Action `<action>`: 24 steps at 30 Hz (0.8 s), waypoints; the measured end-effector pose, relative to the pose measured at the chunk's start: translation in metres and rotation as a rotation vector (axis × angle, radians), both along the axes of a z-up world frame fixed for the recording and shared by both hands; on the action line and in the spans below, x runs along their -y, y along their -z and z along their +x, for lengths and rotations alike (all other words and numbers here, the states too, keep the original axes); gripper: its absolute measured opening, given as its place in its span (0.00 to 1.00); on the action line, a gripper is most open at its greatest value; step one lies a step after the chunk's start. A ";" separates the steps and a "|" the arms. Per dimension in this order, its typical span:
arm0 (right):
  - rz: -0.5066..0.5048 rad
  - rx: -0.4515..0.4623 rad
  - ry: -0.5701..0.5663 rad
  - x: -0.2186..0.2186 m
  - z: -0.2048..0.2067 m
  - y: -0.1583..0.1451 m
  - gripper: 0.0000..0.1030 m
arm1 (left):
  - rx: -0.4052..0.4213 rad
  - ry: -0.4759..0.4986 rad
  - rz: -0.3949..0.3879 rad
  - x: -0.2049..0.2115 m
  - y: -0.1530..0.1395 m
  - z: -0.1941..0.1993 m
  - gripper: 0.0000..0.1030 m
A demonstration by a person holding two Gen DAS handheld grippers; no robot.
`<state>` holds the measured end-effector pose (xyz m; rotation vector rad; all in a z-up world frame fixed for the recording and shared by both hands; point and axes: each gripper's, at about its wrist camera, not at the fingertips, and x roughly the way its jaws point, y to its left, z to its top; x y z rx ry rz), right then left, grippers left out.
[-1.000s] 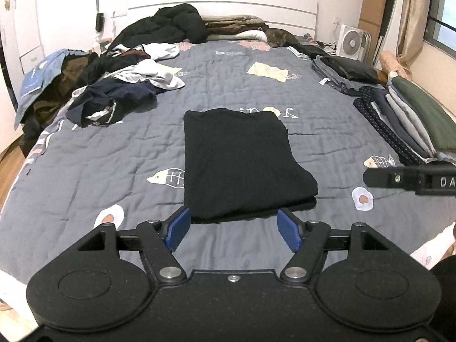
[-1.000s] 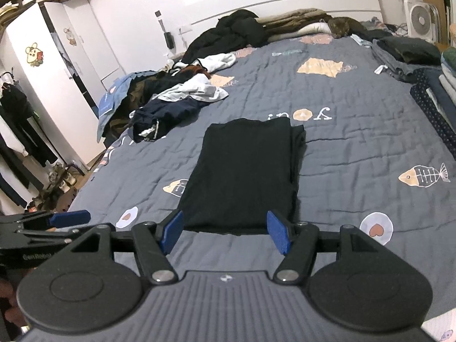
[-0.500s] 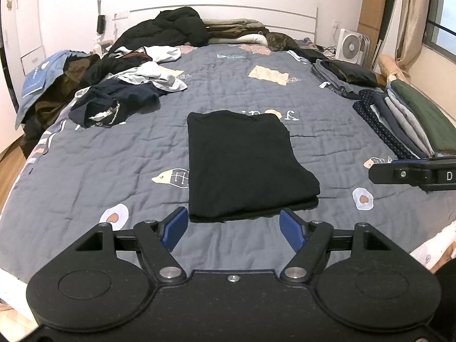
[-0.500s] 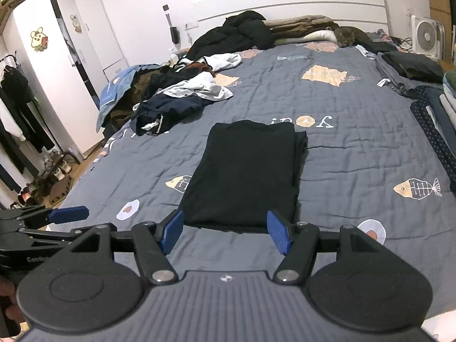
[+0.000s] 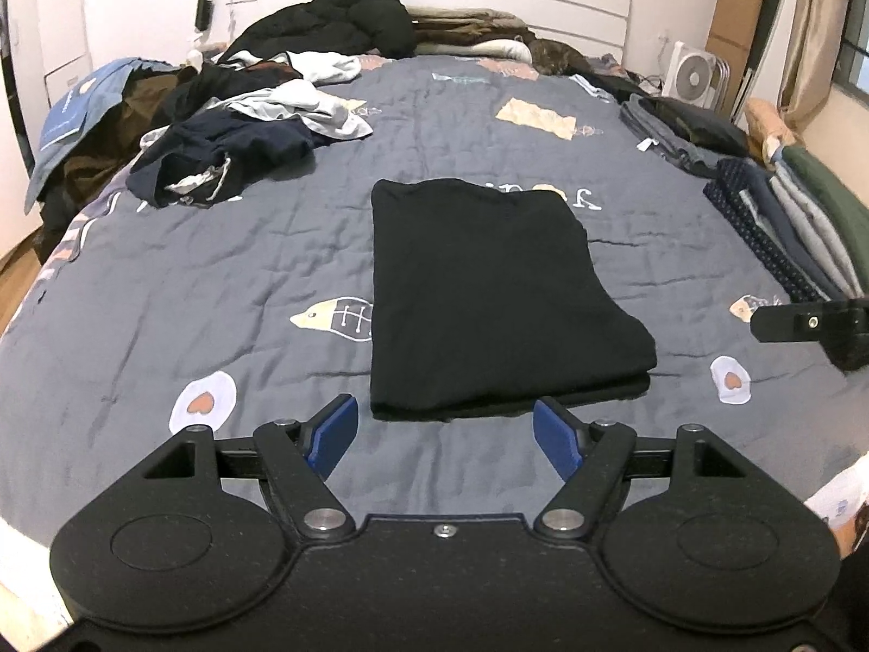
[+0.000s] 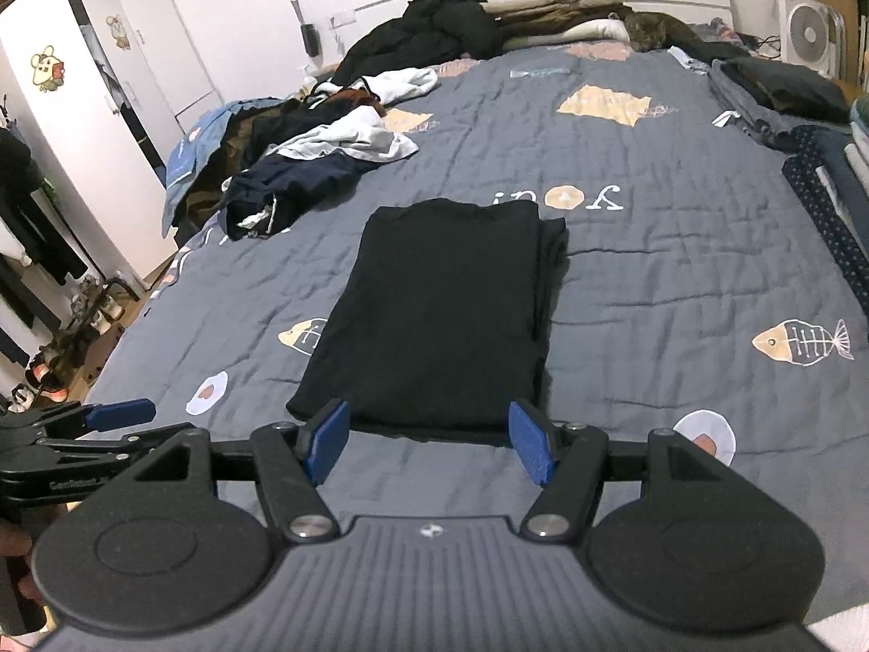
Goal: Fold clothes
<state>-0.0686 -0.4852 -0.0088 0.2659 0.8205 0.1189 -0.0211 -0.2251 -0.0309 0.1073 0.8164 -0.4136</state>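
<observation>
Black garment [image 5: 489, 293] looms nearer than before, both grippers lowered toward it.

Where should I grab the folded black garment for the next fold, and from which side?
Probably the near short edge of the black garment, one corner per gripper, coming in low from the foot of the bed. It lies flat as a long rectangle, its layered near edge facing both open grippers, left gripper and right gripper, and slightly raised off the quilt.

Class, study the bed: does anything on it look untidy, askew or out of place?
Yes. A heap of unfolded clothes sprawls along the bed's left side, unlike the flat folded black garment in the middle. That garment's layers also stick out unevenly along its right edge. A cat lies by the headboard.
</observation>
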 end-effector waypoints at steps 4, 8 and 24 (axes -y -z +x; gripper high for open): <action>0.005 -0.003 -0.007 0.007 0.006 0.000 0.62 | 0.011 0.017 0.016 0.013 -0.004 0.005 0.69; 0.024 0.001 -0.015 0.013 0.007 -0.006 0.62 | 0.020 0.028 0.035 0.022 -0.010 0.003 0.69; 0.063 0.039 -0.113 0.009 -0.004 -0.014 0.62 | 0.108 0.036 0.067 0.017 -0.020 0.007 0.74</action>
